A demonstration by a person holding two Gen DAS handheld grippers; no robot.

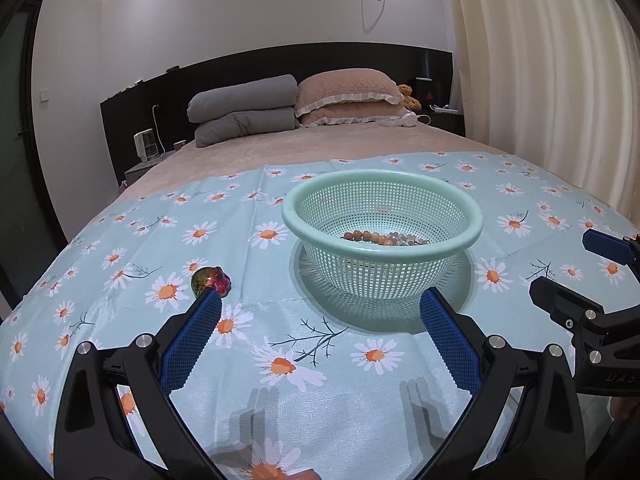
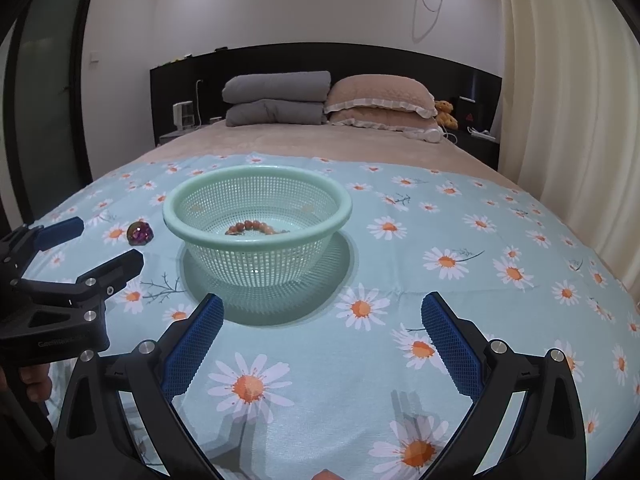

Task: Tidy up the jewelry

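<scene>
Both claws hang spread wide and empty over the near edge of the bed, above the daisy-print cloth [image 1: 360, 412]. The left claw [image 1: 320, 320] has nothing between its blue pads, and the right claw [image 2: 322, 322] is just as open with only cloth in its gap. The mint mesh basket [image 1: 382, 196] stands upright near the middle of the cloth, and a string of brown beads [image 1: 384, 238] already lies in its bottom. 1 piece is left outside: a small iridescent faceted gem [image 1: 211, 280], resting on the cloth to the left of the basket, well apart from its wall and just beyond the left claw's left fingertip [image 1: 208, 304]. That piece looks like the left claw's job. The risks I would judge from here: the gem is rounded and glossy, so pads closing off-centre could squirt it across the cloth or toward the left edge of the bed; the soft cloth may bunch under a low approach and drag the light basket; and a release above the rim instead of inside could bounce it back out
</scene>
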